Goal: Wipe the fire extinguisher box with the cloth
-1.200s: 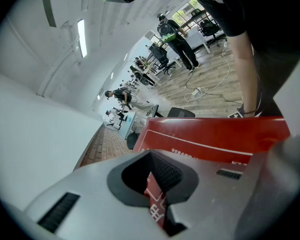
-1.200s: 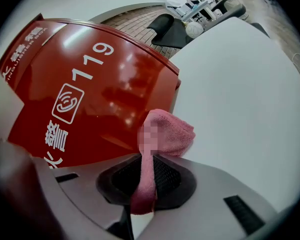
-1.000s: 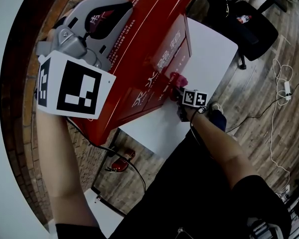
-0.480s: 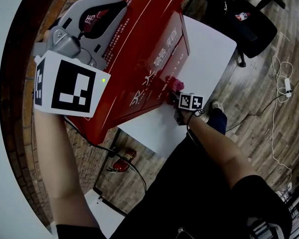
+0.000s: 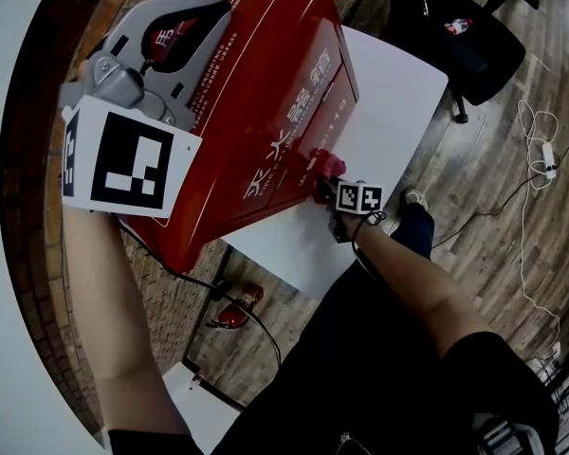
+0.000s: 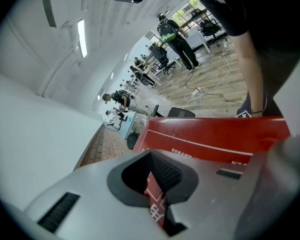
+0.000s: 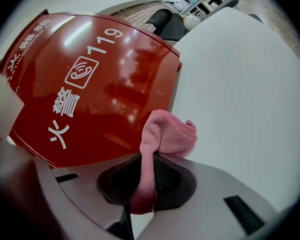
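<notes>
The red fire extinguisher box with white lettering lies on a white table. My left gripper, with its large marker cube, rests on the box's top face, shut with nothing between its jaws. In the left gripper view only the box's red top shows past the shut left gripper. My right gripper is shut on a pink cloth, which presses against the box's front face near its lower edge. In the right gripper view the cloth bunches out of the right gripper, next to the glossy red front.
A black office chair stands beyond the table. Cables and a power strip lie on the wooden floor. A red object sits on the floor under the table edge. A brick wall runs along the left. People stand far off.
The right gripper and the pink cloth have slid a little down and left along the box's front face. The left gripper stays on the box's top.
</notes>
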Action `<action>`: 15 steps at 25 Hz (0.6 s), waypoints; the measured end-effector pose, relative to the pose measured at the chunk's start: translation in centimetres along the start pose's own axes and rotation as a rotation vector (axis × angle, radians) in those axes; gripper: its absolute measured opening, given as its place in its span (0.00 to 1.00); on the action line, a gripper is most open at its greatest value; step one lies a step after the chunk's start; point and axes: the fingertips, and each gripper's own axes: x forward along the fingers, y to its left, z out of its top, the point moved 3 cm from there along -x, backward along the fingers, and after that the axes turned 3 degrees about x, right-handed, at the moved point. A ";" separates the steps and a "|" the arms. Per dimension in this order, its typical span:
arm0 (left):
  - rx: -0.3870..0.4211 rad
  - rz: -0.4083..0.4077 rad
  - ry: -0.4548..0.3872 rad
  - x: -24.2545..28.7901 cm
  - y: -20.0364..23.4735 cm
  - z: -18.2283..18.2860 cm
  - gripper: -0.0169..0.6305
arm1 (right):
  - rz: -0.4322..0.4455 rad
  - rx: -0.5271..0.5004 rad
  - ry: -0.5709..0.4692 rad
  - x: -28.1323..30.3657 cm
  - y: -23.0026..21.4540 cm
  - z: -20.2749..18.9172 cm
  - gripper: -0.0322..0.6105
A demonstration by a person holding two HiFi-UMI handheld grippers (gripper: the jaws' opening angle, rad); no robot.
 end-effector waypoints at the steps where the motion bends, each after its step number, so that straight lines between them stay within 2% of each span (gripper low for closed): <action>1: -0.001 0.000 0.000 0.0 0.0 0.0 0.05 | 0.004 0.002 -0.001 -0.2 0.3 -0.1 0.15; 15: -0.001 0.000 -0.002 0.0 0.0 -0.1 0.05 | 0.075 0.026 -0.017 -2.1 4.2 -1.0 0.15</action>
